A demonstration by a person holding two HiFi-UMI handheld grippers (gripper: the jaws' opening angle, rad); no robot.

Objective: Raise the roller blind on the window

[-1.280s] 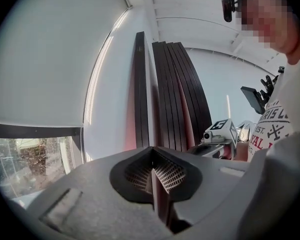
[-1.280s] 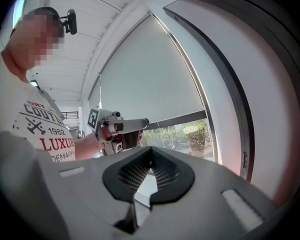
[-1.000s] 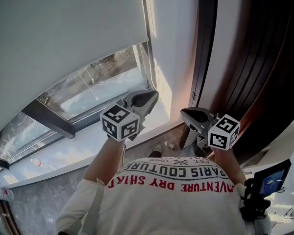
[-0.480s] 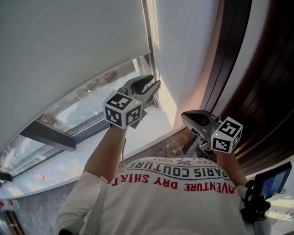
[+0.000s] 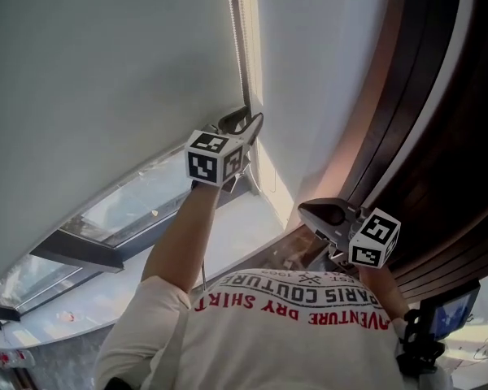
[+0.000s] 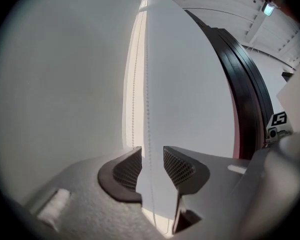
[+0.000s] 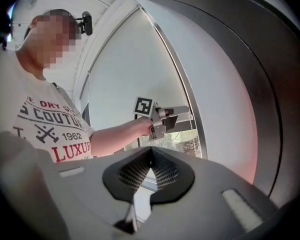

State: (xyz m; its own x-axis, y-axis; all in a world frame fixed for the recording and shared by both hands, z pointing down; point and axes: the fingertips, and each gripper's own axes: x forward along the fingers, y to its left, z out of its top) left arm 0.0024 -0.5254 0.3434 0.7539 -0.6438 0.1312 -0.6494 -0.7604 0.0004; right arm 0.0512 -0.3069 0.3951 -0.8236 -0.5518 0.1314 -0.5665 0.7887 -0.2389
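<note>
At the window (image 5: 138,205), the pale grey fabric roller blind (image 5: 106,71) covered most of the glass, so the raising seemed largely undone. The left gripper (image 5: 246,123), its jaws just opened wide, straddled the pale bead chain (image 6: 147,84) without pinching it. The right gripper (image 5: 309,211) was closed and empty.

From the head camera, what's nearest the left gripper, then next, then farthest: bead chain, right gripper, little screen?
1. bead chain, between the left gripper's jaws, which just opened.
2. right gripper, lower right.
3. little screen, bottom right.
</note>
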